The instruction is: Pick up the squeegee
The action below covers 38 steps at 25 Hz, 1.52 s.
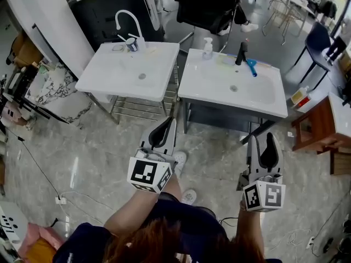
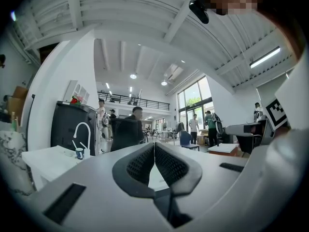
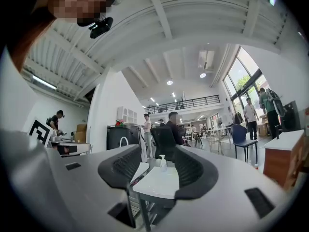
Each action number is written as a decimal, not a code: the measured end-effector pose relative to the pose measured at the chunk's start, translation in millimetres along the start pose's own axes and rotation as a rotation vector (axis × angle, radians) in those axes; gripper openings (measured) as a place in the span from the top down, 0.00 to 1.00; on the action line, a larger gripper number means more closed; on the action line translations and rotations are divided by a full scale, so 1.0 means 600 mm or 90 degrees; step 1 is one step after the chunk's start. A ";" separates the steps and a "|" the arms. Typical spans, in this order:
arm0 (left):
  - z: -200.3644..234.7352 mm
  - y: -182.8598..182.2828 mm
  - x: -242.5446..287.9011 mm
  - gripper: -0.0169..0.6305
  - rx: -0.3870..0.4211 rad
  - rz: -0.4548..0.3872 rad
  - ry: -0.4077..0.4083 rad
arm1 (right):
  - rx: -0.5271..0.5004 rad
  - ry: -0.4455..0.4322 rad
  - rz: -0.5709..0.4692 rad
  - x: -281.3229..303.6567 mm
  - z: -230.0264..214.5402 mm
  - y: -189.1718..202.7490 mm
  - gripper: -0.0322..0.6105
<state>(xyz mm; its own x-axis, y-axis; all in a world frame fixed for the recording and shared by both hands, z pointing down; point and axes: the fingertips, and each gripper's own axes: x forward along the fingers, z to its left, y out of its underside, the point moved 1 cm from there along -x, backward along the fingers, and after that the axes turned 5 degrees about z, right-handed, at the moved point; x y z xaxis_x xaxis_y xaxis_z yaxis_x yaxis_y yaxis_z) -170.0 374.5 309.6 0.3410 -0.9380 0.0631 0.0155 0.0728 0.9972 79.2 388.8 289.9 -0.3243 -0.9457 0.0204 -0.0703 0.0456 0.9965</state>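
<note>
left gripper (image 1: pixel 162 131) jaws pressed together, empty, right gripper (image 1: pixel 261 142) jaws spread, empty, blue squeegee (image 1: pixel 252 67) lying at the back of the right-hand sink (image 1: pixel 263 100), well apart from both

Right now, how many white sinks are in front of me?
2: the left sink, with the white tap, and the right sink beside it, holding a soap bottle.

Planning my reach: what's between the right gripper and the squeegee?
Head view: only floor and the right sink's basin, bare but for its drain, before the squeegee.
</note>
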 end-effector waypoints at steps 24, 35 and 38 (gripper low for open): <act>0.177 -0.053 0.415 0.94 0.005 -0.015 0.069 | -0.035 0.040 0.012 0.417 -0.073 -0.031 0.52; 0.208 -0.045 0.551 0.94 0.003 0.006 0.096 | -0.024 0.070 0.026 0.534 -0.135 -0.022 0.52; 0.225 -0.040 0.587 0.94 -0.002 0.013 0.086 | -0.033 0.065 0.033 0.574 -0.151 -0.020 0.52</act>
<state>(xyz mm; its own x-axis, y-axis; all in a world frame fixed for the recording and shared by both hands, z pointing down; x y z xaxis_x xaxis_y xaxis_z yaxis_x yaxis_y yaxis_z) -176.8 -3.5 313.3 0.4652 -0.8818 0.0780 0.0092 0.0929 0.9956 54.0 33.2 292.4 -0.2279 -0.9706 0.0771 -0.0069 0.0808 0.9967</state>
